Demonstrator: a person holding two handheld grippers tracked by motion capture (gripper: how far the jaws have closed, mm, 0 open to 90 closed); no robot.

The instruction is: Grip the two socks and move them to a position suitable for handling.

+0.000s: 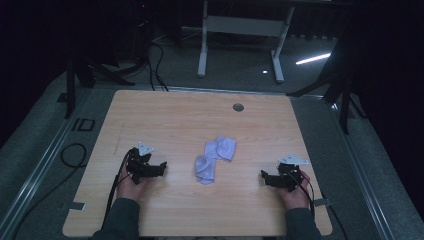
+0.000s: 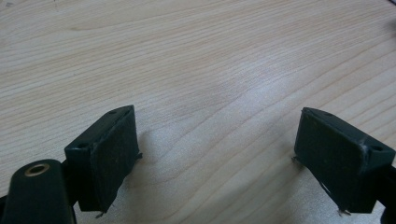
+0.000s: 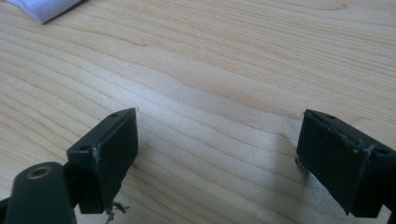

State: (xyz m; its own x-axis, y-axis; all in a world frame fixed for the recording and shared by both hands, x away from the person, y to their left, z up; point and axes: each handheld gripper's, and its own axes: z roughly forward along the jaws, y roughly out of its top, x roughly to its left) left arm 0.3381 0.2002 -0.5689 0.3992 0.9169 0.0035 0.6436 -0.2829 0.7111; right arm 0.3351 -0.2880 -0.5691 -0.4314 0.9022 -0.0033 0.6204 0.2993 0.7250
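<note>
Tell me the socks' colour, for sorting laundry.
Pale lavender socks, seen best in the high view.

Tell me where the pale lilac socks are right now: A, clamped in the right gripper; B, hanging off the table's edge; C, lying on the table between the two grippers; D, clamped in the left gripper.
C: the socks lie loose mid-table, with the left gripper and the right gripper open and apart from them.

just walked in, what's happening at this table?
A person holds a two-jaw gripper in each hand over a light wooden table. The left gripper and right gripper both rest low near the front edge, jaws wide open and holding nothing. Between them lie two crumpled pale lavender cloth pieces, apart from both grippers. No grasp has been made yet.
</note>
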